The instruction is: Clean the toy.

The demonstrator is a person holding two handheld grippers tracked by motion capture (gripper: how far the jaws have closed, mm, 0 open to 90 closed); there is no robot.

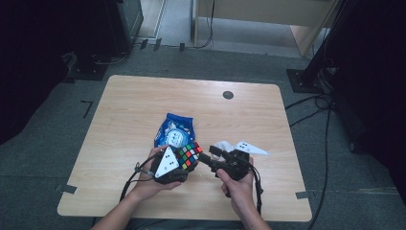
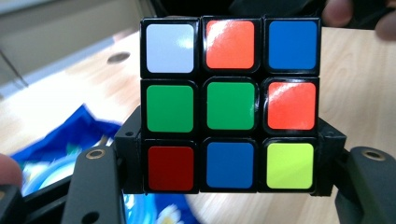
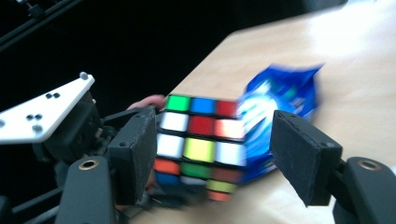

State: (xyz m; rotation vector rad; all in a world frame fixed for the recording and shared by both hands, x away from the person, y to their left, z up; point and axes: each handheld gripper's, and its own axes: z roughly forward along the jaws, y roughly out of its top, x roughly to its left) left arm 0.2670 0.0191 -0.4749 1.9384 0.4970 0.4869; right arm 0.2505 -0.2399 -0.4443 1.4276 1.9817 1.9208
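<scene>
The left gripper pinches a scrambled puzzle cube between its two black jaws, which press against the cube's lower side walls in the left gripper view. The face turned toward that camera shows white, orange and blue along the top row, green, green and orange across the middle, and red, blue and yellow-green along the bottom. The cube stands upright between the jaws, its upper two rows rising clear above them.

The right gripper has its jaws spread wide, one on each side of the cube. In the right gripper view the left pad sits just beside, perhaps touching, the cube's near edge, while the right pad stands apart from it; blur keeps me from telling the contact exactly.

In the high view the left gripper and the right gripper meet at the cube, held above the near middle of the wooden table.

Just beyond the fingers, a blue snack bag lies on the table, behind the cube. Past the right gripper's jaws a crumpled white scrap lies on the tabletop. Farther out, a small dark round spot sits near the table's far edge.
</scene>
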